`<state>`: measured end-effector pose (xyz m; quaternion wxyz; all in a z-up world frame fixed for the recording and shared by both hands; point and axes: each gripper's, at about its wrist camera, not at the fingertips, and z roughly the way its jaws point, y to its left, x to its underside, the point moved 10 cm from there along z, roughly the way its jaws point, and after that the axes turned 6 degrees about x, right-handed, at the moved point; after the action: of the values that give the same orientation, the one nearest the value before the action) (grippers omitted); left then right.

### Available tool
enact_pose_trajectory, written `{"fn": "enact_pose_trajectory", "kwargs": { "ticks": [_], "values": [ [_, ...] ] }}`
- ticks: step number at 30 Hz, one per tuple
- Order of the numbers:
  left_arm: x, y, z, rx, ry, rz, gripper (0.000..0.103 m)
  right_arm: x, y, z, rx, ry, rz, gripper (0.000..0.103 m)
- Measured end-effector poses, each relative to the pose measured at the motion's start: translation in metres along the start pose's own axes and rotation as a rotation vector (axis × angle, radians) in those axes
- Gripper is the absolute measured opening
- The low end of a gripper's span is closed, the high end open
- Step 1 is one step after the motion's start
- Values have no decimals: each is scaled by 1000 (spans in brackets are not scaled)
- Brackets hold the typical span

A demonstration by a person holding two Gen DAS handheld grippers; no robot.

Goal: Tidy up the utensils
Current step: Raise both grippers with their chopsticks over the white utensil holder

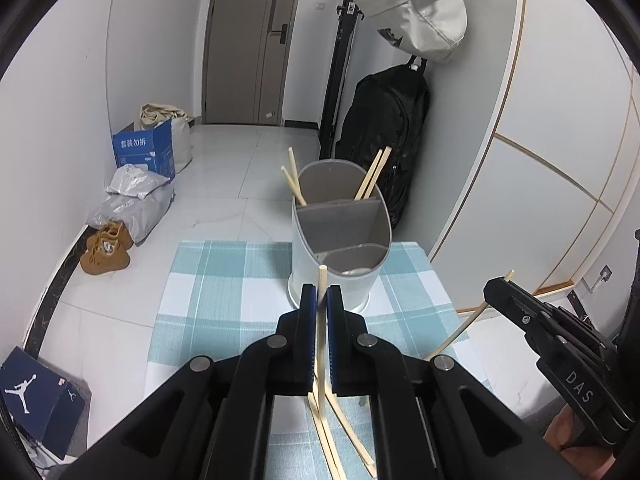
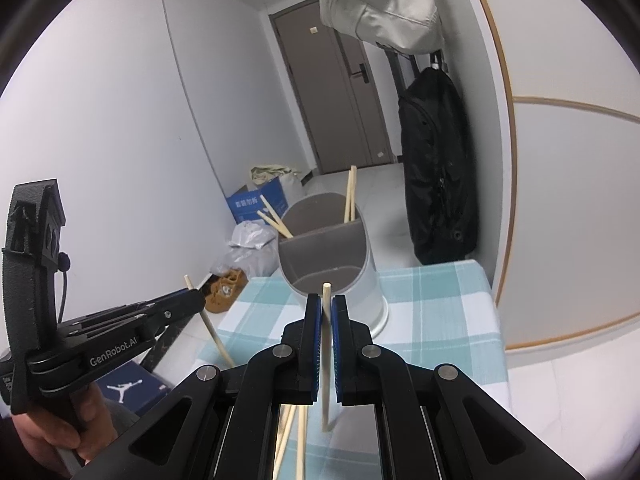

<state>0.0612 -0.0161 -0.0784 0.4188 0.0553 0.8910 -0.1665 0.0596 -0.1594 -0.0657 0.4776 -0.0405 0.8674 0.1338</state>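
Each gripper, left (image 1: 321, 296) and right (image 2: 327, 306), clamps one upright chopstick (image 1: 322, 280) (image 2: 326, 294) short of the divided grey utensil holder (image 1: 340, 236). The holder stands at the checked tablecloth's (image 1: 208, 280) far edge with four chopsticks (image 1: 374, 174) in its rear compartment. Loose chopsticks (image 1: 340, 436) lie on the cloth beneath the fingers.

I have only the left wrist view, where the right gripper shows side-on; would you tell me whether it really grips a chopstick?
Observer: Yes. Seen head-on, the right gripper is shut on the right chopstick, which stands nearly upright between its blue pads.
Operator: Thank you. How does my own chopstick sit, seen from the side?
Observer: The left gripper holds the left chopstick tilted, with a short end above the gripper and a longer end below it.
Operator: Is the hand on my gripper visible?
Observer: Yes, a hand wraps the left gripper's handle at the lower left of the right wrist view.
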Motion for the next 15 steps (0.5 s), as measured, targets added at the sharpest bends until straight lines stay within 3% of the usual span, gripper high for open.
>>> {"fn": "enact_pose_trajectory", "kwargs": {
  "ticks": [15],
  "values": [
    [-44, -2, -2, 23, -11, 7, 1, -44, 5, 4, -18, -27, -7, 4]
  ]
}}
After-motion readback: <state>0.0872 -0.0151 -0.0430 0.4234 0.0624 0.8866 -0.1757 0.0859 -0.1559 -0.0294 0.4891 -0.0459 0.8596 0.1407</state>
